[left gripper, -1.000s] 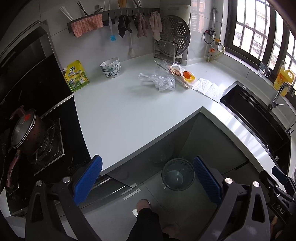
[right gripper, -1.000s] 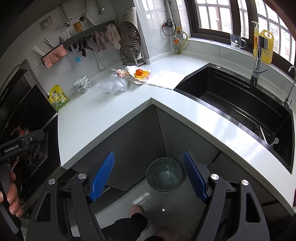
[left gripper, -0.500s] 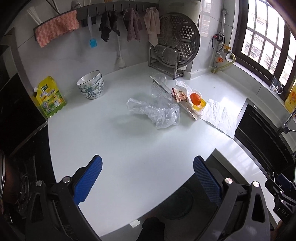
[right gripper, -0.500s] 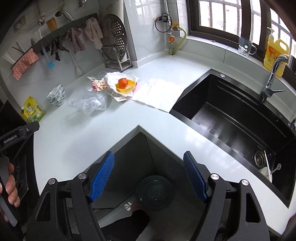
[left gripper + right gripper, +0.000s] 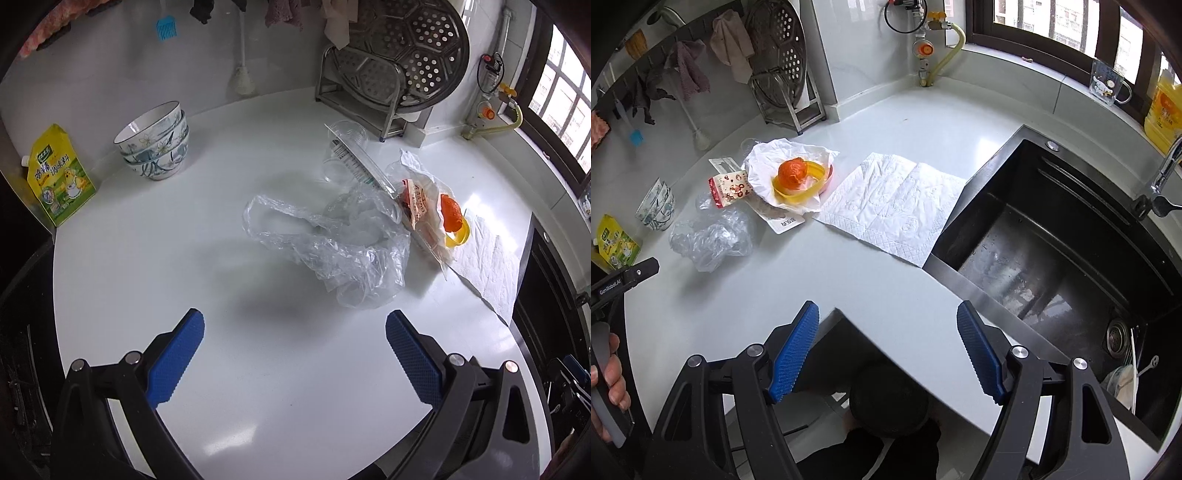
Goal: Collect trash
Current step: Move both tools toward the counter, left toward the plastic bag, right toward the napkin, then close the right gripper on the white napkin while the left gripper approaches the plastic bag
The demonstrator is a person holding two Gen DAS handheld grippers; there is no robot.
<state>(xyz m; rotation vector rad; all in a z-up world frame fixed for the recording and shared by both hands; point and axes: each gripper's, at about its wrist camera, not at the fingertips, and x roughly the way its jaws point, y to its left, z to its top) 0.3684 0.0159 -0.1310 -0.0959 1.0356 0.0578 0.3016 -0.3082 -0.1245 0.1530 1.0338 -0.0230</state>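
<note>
Reaching for the first piece of trash: the left claw (image 5: 293,345), jaws wide and empty, hovers over the white surface (image 5: 155,258) with a crumpled plastic bag (image 5: 332,247) just ahead. The right claw (image 5: 888,349) hangs wide, empty. Next: lower, pinch the bag.

Desk (image 5: 155,280): glossy, smooth white. Bag (image 5: 343,243): clear crinkled plastic. Towel (image 5: 897,203): embossed white paper. Sink (image 5: 1052,251): dark metal. Steamer plate (image 5: 402,48): perforated metal. Tool pads (image 5: 177,362): ribbed blue.
</note>
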